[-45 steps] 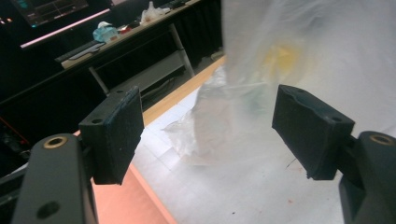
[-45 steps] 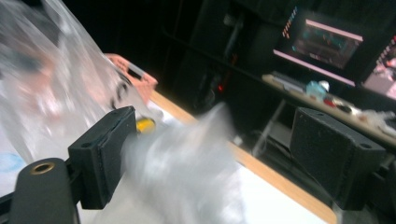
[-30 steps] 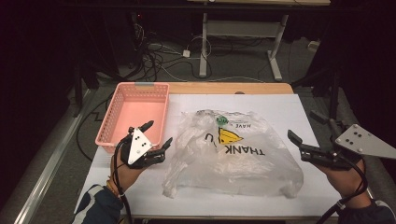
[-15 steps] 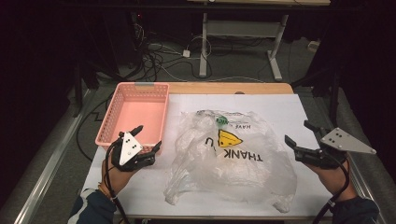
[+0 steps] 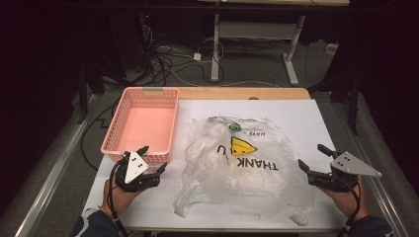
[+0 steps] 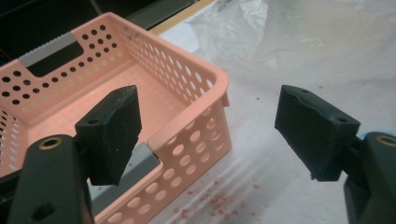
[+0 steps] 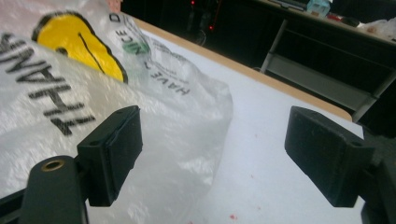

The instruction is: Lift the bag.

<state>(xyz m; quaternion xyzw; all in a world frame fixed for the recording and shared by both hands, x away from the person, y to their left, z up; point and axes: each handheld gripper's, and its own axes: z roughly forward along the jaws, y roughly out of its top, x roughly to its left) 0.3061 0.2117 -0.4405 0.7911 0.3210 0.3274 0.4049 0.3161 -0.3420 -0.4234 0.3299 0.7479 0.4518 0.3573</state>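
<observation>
While both my claws stand agape and empty, left claw [image 5: 151, 159] sits beside pink basket [image 5: 143, 123]; right claw [image 5: 313, 159] beside plastic bag [image 5: 242, 168] lying mid-surface [image 5: 296, 113].

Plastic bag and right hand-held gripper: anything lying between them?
No. In the high view, bare white table cover separates the right hand-held gripper from the plastic bag; its jaws stand open.
</observation>
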